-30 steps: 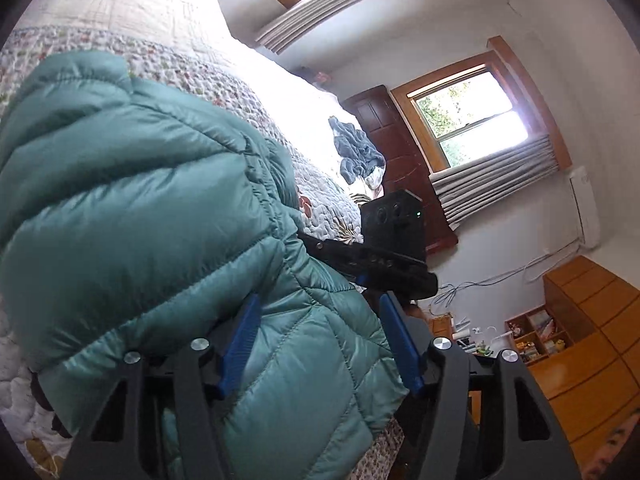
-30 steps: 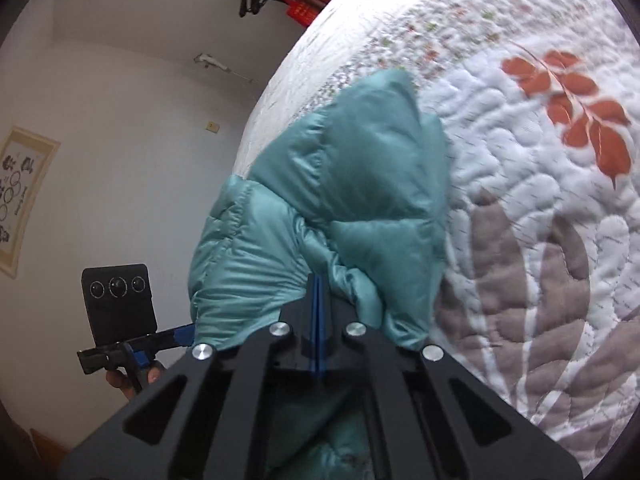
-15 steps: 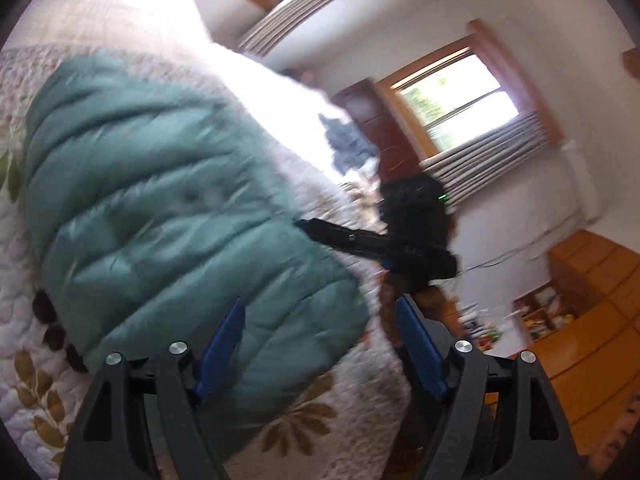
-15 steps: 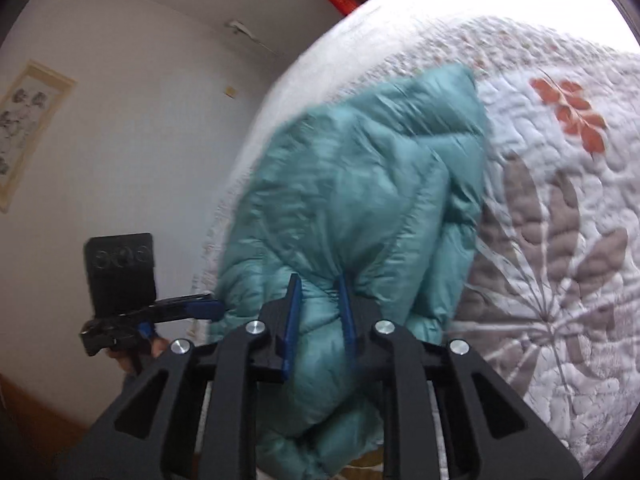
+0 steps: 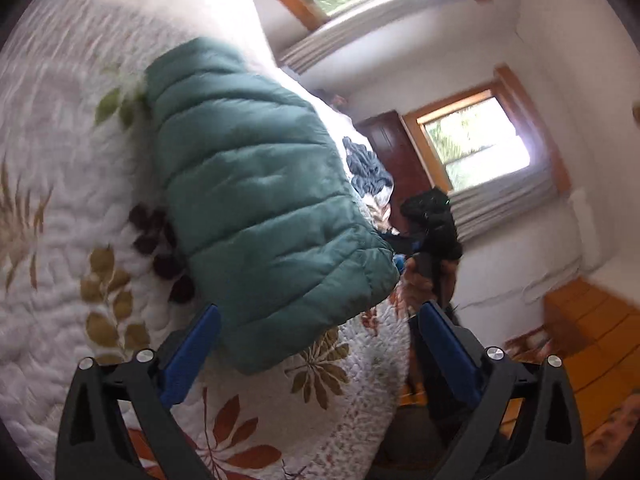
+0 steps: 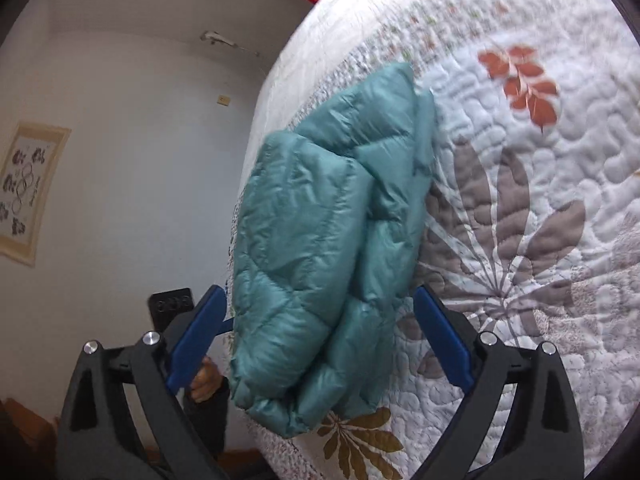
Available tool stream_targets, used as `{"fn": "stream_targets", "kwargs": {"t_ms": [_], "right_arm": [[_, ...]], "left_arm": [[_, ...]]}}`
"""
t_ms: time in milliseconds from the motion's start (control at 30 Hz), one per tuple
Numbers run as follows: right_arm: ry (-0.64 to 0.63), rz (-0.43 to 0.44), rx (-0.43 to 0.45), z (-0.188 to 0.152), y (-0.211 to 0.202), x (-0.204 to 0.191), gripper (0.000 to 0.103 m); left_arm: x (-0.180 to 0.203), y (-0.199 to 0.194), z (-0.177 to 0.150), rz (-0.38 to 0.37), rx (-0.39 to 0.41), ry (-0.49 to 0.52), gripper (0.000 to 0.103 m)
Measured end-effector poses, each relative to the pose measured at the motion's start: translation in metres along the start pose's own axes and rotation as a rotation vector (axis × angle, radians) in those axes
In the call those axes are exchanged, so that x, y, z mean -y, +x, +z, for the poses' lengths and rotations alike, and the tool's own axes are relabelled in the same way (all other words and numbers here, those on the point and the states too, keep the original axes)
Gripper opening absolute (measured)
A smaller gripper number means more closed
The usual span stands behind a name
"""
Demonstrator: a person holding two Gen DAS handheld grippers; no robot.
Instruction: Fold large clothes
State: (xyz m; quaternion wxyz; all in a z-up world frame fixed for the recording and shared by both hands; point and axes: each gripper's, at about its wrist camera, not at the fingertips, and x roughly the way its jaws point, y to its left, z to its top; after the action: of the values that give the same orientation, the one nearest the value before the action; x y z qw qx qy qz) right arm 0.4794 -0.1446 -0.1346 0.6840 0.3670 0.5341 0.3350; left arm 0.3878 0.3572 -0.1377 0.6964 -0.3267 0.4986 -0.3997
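Note:
A teal puffer jacket lies folded into a thick bundle on the quilted bed, near the bed's edge. In the right wrist view the same jacket shows its layered folds, with one end hanging slightly over the edge. My left gripper is open, pulled back from the jacket, and holds nothing. My right gripper is open too, its blue pads on either side of the jacket's near end without touching it. The other gripper shows beyond the jacket in the left wrist view.
The bed carries a white leaf-print quilt. A blue-and-white garment lies crumpled farther along the bed. A dark wooden door, two windows and wooden drawers stand beyond. A hand shows low at the bedside.
The right gripper, shut on the jacket a second ago, has opened and let go. Both grippers have drawn back, and the jacket now rests folded on the quilt.

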Motion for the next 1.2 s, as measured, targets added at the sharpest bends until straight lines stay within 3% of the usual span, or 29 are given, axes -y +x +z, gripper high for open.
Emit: {"fn": "stream_targets", "kwargs": {"t_ms": [100, 200, 400, 667, 1133, 1200], "right_arm": [[0.042, 0.016, -0.018, 0.009, 0.01, 0.017, 0.094], [0.078, 0.079, -0.031, 0.02, 0.022, 0.032, 0.094], [0.103, 0.154, -0.062, 0.04, 0.052, 0.047, 0.095], [0.094, 0.181, -0.094, 0.061, 0.086, 0.046, 0.099], [0.095, 0.264, -0.104, 0.087, 0.118, 0.041, 0.101], [0.086, 0.266, -0.105, 0.088, 0.121, 0.04, 0.101]], "left_arm": [[-0.029, 0.003, -0.005, -0.029, 0.013, -0.122, 0.099], [-0.045, 0.016, -0.011, -0.066, -0.029, -0.197, 0.099], [-0.056, 0.037, -0.008, -0.147, -0.061, -0.223, 0.099], [-0.064, 0.064, -0.003, -0.222, -0.083, -0.233, 0.099], [-0.065, 0.079, 0.008, -0.297, -0.112, -0.261, 0.099], [-0.065, 0.077, 0.006, -0.28, -0.12, -0.257, 0.099]]}}
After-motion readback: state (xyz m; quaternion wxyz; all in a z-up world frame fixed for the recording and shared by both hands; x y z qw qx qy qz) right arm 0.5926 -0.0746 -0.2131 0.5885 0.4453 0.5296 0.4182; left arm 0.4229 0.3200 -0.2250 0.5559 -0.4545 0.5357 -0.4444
